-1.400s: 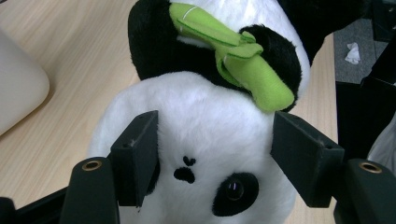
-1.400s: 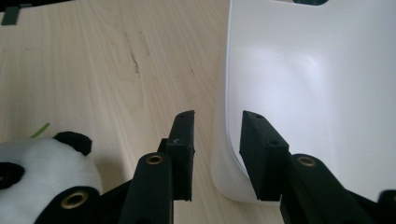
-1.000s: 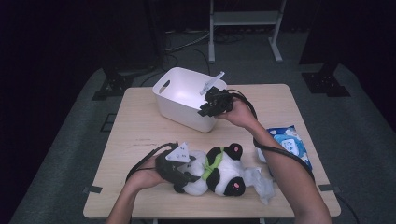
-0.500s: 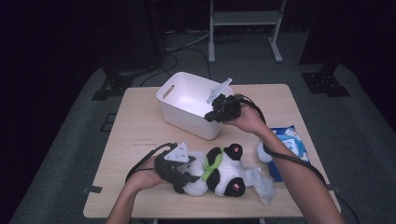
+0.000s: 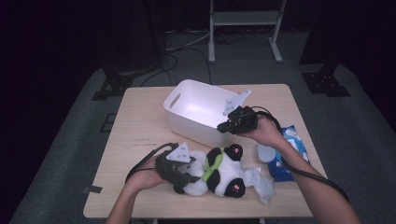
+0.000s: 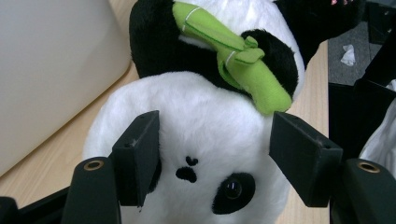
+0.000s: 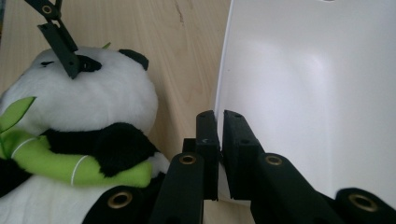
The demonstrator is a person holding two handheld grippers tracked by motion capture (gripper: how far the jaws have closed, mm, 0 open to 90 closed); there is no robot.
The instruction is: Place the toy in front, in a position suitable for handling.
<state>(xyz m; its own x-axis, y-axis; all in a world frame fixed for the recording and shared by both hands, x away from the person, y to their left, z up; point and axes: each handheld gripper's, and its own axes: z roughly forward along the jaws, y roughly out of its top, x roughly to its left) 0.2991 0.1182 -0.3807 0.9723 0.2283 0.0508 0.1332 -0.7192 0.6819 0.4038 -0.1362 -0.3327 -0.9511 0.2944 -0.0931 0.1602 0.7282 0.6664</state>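
At about seven o'clock on the table [image 5: 140, 126] we see the left gripper [image 5: 180, 173] with its jaws set around the head of the panda plush [image 5: 219, 170], the pads pressing into the white fur on either side. The panda lies on its back near the front edge, a green bamboo stalk [image 6: 238, 56] across its chest. At twelve o'clock from it stands the white bin [image 5: 196, 109]. At the bin's four o'clock corner, the right gripper [image 7: 218, 140] pinches the bin's rim, its jaws having just been closing.
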